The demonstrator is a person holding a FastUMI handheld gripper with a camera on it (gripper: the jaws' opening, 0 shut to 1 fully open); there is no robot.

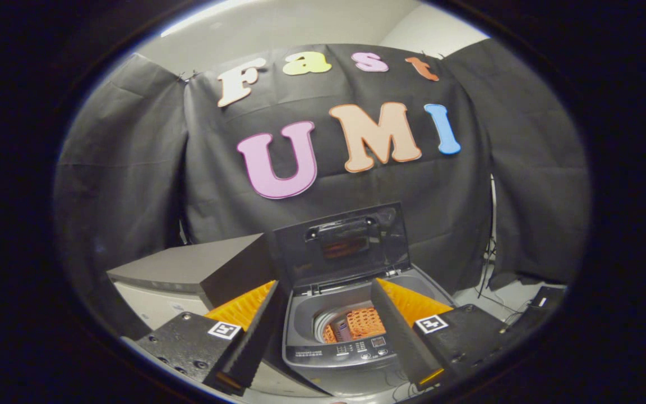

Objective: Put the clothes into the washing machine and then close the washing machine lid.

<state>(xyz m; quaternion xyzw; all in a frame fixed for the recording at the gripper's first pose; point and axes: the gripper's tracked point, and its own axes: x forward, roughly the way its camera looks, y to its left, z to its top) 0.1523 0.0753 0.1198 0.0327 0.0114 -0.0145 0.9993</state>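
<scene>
Fingers of the gripper [328, 336] stand spread apart, holding nothing. Straight ahead between them sits the washing machine [351, 331], clothes [356, 324] already down in its drum. Beyond, its lid [345, 244] stands upright, hinged at the back; closing looks next.

The claw [328, 342] hangs with its fingers [250, 336] spread wide and holding nothing. Between and just beyond them stands the washing machine [351, 350], its lid [345, 244] raised upright. Orange clothes [363, 322] lie inside the drum. A dark box [199, 269] stands beside the machine.
</scene>
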